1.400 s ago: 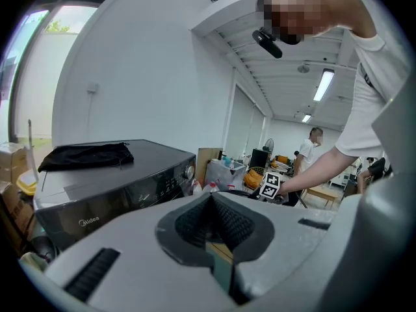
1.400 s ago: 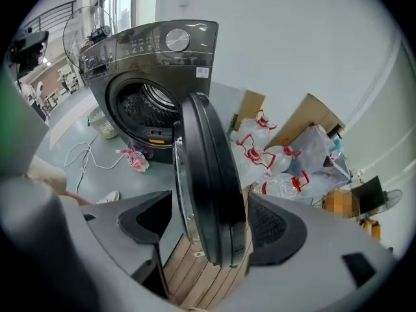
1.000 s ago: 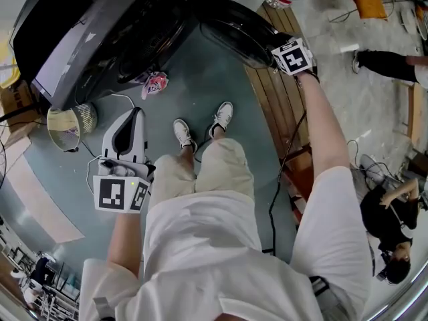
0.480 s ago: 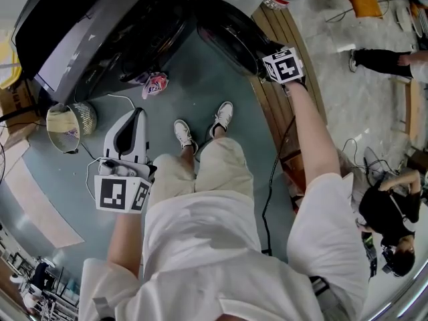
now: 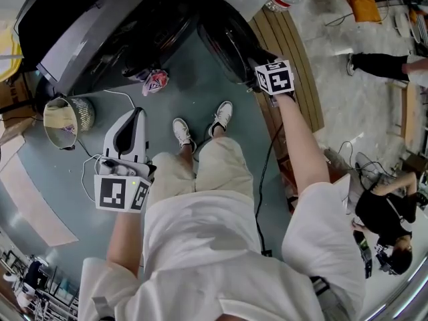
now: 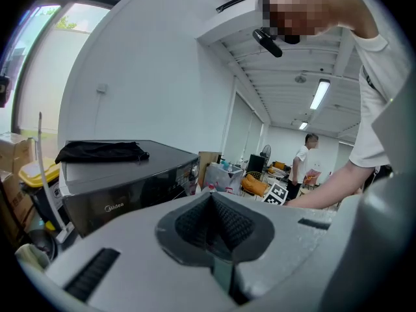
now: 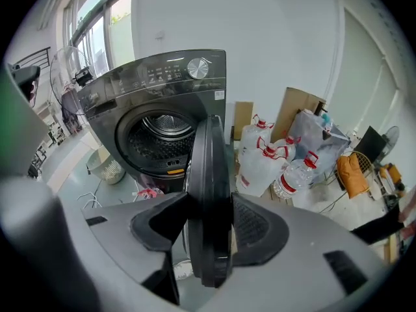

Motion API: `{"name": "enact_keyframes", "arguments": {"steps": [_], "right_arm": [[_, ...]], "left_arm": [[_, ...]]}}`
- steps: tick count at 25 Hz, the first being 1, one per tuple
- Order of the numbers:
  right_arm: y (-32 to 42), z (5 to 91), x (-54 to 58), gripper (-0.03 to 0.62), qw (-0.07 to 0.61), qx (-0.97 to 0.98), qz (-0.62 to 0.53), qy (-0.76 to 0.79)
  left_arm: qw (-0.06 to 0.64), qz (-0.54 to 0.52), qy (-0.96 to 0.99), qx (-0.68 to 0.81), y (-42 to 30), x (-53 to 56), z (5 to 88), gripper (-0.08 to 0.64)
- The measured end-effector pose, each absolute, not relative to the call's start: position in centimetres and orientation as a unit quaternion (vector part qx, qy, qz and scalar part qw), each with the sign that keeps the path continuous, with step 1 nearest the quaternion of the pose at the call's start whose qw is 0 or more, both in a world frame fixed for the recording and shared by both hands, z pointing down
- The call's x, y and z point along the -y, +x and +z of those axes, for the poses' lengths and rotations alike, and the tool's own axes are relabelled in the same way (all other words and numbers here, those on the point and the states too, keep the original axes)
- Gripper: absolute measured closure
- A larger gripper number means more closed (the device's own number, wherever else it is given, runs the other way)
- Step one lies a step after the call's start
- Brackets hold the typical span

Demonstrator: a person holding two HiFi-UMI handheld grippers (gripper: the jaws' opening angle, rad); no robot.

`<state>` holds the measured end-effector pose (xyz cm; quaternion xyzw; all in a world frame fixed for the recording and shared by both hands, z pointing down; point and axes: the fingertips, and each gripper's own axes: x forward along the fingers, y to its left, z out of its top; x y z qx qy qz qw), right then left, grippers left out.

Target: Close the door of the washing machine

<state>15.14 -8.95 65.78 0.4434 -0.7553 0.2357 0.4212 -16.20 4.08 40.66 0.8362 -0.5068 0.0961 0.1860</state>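
The dark grey washing machine point(image 5: 100, 39) stands at the top left of the head view, its drum opening point(image 7: 159, 138) uncovered. Its round door point(image 5: 224, 35) hangs swung out, and the right gripper view shows it edge-on point(image 7: 211, 174). My right gripper point(image 7: 208, 229) has that door's rim between its pads; the jaws have just been closing and both pads press on the rim. In the head view it sits under its marker cube point(image 5: 274, 77). My left gripper point(image 5: 127, 136) is shut and empty, well short of the machine point(image 6: 123, 181), above the floor by my left leg.
A wire basket point(image 5: 67, 120) with a yellow cloth stands left of the machine. A pink garment point(image 5: 155, 80) lies on the floor before it. Water bottles point(image 7: 266, 161) and a wooden pallet point(image 5: 294, 52) lie right of the door. A person point(image 5: 388, 219) crouches at far right.
My right gripper has moved left in the head view, and the door has swung with it towards the machine. The left gripper has hardly shifted.
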Motion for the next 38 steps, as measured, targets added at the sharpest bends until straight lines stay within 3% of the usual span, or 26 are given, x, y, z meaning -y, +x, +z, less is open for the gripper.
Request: {"name": "enact_keyframes", "arguments": {"steps": [38], "right_arm": [[-4.0,65.5,5.0,0.391,0.267,0.728,0.362,0.517]], "left_arm": [[0.228,0.075,0.790,0.564,-24.4,-5.8,44.1,0.554]]}}
